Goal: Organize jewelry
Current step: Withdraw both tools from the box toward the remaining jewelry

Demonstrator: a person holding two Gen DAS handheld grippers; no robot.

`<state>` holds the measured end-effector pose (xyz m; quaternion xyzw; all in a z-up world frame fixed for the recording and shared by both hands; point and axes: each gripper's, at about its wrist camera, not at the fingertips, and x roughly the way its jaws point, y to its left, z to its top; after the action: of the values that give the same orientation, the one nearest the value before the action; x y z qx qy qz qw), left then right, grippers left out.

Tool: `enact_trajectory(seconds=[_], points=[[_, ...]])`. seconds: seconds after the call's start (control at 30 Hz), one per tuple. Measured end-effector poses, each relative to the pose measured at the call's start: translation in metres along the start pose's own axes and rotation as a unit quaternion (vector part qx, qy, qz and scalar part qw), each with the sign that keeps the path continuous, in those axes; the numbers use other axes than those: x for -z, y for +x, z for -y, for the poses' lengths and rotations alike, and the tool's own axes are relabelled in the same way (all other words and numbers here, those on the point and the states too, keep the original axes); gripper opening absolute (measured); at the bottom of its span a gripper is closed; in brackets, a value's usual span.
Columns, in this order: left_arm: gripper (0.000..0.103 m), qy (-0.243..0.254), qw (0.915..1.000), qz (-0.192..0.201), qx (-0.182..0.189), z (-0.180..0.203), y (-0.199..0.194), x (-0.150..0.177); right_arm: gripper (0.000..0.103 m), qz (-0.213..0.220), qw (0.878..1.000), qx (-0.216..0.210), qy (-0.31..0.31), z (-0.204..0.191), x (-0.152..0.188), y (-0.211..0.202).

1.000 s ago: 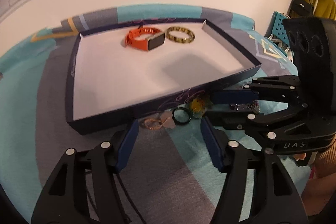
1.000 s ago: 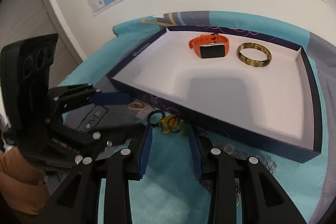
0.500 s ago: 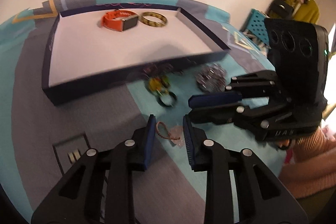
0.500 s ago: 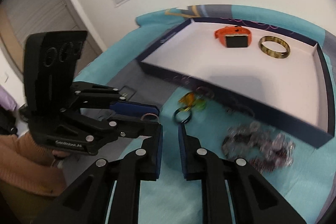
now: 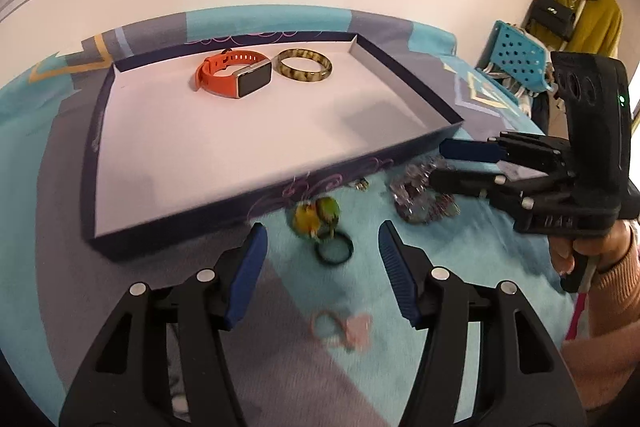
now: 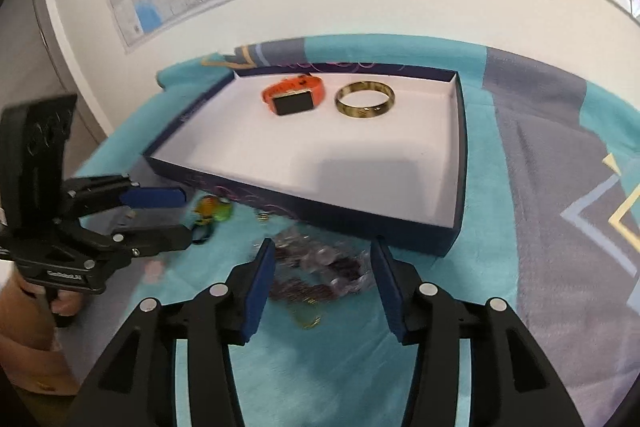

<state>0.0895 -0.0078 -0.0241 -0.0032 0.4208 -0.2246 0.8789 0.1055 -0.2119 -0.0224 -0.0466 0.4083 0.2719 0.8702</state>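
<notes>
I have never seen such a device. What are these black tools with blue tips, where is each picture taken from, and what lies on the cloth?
No robot here: a person holds a hand gripper in each hand. Each picture comes from a camera on one gripper, looking along its jaws. The left gripper and right gripper hold nothing; their jaws are opening. In the tray lie an orange watch and a bangle. Loose on the cloth: a green-yellow charm, a dark ring, a pink piece and a bead heap.

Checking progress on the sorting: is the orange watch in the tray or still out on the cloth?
In the tray. The orange watch lies on the white floor of the tray near its far wall, beside a bangle.
</notes>
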Motion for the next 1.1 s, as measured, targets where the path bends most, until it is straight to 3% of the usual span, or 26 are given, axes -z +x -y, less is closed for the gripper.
enact_trajectory(seconds=[0.03,0.1,0.13,0.17,0.27,0.33,0.43,0.53,0.67,0.83,0.9,1.1], points=[[0.051,0.0,1.0,-0.003,-0.003,0.001,0.003,-0.002,0.045,-0.001,1.0,0.0,-0.005,0.0,-0.001,0.004],[0.042,-0.002,0.9999,-0.014,-0.006,0.002,0.009,-0.005,0.029,-0.012,1.0,-0.013,-0.025,-0.003,0.002,0.005],[0.036,-0.001,0.9998,-0.015,-0.01,0.003,0.01,-0.005,0.027,-0.013,0.999,-0.019,-0.029,-0.004,0.006,0.002],[0.026,0.002,0.9998,-0.016,-0.012,0.004,0.01,-0.004,0.02,-0.014,0.999,-0.023,-0.037,-0.005,0.009,0.001],[0.012,0.006,0.9995,-0.025,0.017,0.007,0.004,0.002,0.015,-0.02,0.997,-0.049,-0.058,-0.012,0.019,-0.008],[0.008,0.019,0.9991,-0.031,0.023,0.013,0.001,0.008,0.013,-0.026,0.995,-0.066,-0.073,-0.021,0.023,-0.013],[0.009,0.04,0.9975,-0.039,0.042,0.021,-0.008,0.021,0.014,-0.023,0.992,-0.097,-0.071,-0.024,0.024,-0.024],[0.03,0.047,0.9979,-0.029,0.034,0.022,-0.018,0.025,0.019,0.001,0.994,-0.093,-0.052,-0.019,0.011,-0.026],[0.041,0.026,0.9995,-0.004,0.016,0.011,-0.024,0.012,0.02,-0.005,0.995,-0.095,-0.043,-0.023,-0.007,-0.002],[0.04,-0.019,0.9995,0.004,0.023,-0.013,-0.012,-0.009,0.02,-0.019,0.995,-0.094,-0.026,-0.022,-0.013,0.022],[0.037,-0.042,0.9982,-0.003,0.043,-0.023,-0.006,-0.014,0.02,-0.022,0.995,-0.096,-0.015,-0.019,-0.013,0.025],[0.036,-0.055,0.9972,-0.001,0.051,-0.027,-0.004,-0.013,0.02,-0.022,0.996,-0.09,-0.015,-0.023,-0.012,0.03]])
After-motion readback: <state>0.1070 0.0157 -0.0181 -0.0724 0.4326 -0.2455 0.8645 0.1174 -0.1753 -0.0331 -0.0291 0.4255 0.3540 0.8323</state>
